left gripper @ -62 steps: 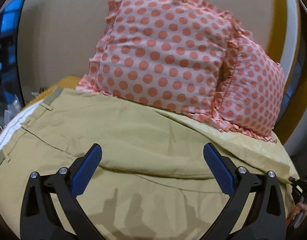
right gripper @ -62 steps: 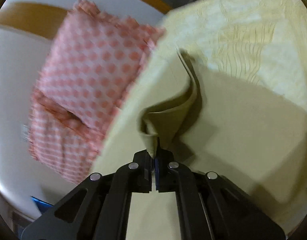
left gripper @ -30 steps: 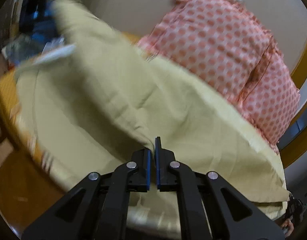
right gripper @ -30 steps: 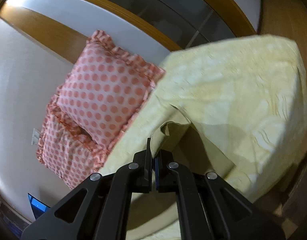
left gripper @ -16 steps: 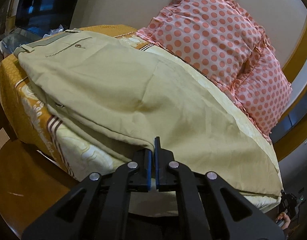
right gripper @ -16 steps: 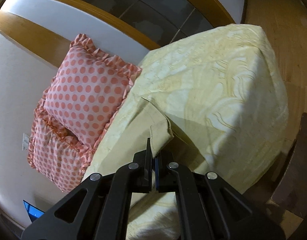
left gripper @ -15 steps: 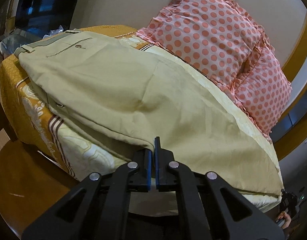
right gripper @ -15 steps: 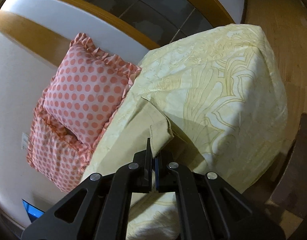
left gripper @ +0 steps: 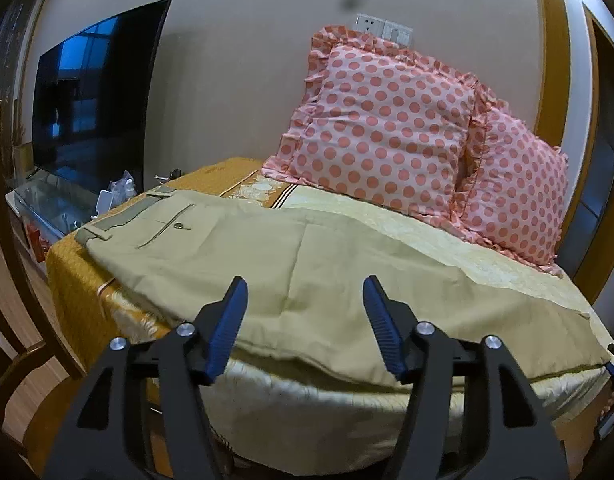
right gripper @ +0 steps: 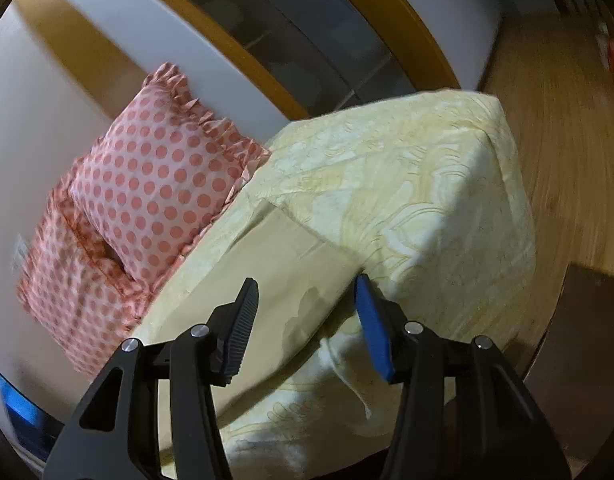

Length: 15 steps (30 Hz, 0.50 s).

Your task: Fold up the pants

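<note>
**Left wrist and right wrist: both grippers released above the khaki pants**

Left wrist view has the left gripper [left gripper: 305, 300] spread wide with nothing between its blue pads [left gripper: 227, 330], hanging just above the near edge of the khaki pants [left gripper: 291, 264]. The pants lie flat along the bed [left gripper: 307, 396], doubled over lengthwise, with the waistband [left gripper: 127, 216] and a buttoned back pocket [left gripper: 167, 222] at the far left end and the leg hems running off to the right. Behind them two pink polka-dot pillows [left gripper: 387, 140] lean against the wall (the second [left gripper: 519, 200] is half tucked behind the first), and a dark television [left gripper: 91, 92] stands further left.

Right wrist view shows the right gripper [right gripper: 305, 300] likewise parted and empty, above the hem end of the pants [right gripper: 263, 272], which rests on the pale yellow bedspread [right gripper: 419, 184]. The pillows [right gripper: 163, 184] sit to the upper left, and wooden floor [right gripper: 567, 140] shows on the right.
</note>
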### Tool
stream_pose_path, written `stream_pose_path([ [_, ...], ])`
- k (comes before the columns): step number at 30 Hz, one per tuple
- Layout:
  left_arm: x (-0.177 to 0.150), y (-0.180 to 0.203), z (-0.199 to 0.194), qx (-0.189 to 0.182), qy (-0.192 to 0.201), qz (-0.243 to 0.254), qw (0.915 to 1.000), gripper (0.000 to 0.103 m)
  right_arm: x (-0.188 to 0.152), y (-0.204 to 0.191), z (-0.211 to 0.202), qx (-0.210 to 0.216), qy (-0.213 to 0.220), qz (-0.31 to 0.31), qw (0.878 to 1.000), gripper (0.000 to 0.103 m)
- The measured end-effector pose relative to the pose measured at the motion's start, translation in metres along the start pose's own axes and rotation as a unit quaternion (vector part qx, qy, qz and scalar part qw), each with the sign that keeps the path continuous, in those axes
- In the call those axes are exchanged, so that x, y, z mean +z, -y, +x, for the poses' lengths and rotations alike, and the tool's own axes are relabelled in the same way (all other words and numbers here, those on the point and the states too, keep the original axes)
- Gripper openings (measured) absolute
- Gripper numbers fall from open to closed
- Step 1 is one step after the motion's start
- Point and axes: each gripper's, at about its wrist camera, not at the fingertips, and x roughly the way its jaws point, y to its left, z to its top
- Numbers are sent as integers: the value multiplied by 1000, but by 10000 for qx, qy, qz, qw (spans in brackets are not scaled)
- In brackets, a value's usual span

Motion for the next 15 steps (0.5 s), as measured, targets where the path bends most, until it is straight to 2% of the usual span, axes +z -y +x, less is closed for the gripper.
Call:
stream_pose_path([
  [3, 1, 0, 24, 21, -216, -36, 9998, 61, -15, -21, 6, 266, -108, -484, 9984, 51],
  [5, -2, -4, 42, 17, -418, -119, 9991, 62, -20, -25, 11, 493, -189, -548, 9971, 46],
  [7, -6, -7, 56, 47, -588, -200, 9981, 63, -22, -24, 14, 554, -38, -549, 9969, 42],
  [9, -11, -11, 64, 23, -695, -277, 9972, 65, -21, -19, 18, 588, 64, -427, 9973, 20],
  [11, -15, -13, 68, -11, -780, -322, 9964, 68, -19, -18, 25, 592, 53, -380, 9975, 5],
  [12, -17, -14, 70, -33, -817, -335, 9961, 69, -18, -21, 24, 540, 112, -423, 9976, 4],
  [14, -21, -16, 72, -78, -839, -336, 9959, 71, -13, -36, 22, 781, 131, -613, 9950, 3],
  [15, -21, -16, 73, -92, -823, -312, 9961, 71, -8, -56, 19, 961, 165, -827, 9918, 3],
])
